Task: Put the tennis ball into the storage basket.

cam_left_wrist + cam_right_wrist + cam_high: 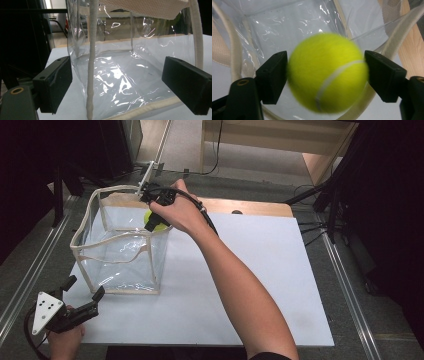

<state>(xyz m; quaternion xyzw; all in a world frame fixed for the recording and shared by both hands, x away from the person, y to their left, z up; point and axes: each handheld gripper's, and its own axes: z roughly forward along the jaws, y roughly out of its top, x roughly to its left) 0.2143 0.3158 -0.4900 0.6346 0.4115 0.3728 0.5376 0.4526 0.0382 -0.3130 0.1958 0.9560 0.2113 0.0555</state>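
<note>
Both jaws of the right gripper (325, 75) flank a blurred tennis ball (328, 72) above the clear bag (120, 245), contact unclear; the left gripper (125, 85) gapes near the desk's (260, 285) front-left corner.

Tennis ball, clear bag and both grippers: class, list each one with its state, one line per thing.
Tennis ball: blurred, between the right gripper's jaws, over the bag's opening.
Clear bag: upright on the table, top open, nothing inside.
Right gripper: whether it grips cannot be told.
Left gripper: open, holding nothing, beside the bag.

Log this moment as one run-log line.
right gripper: tennis ball between jaws, grip unclear, over clear bag | left gripper: open beside bag
</note>
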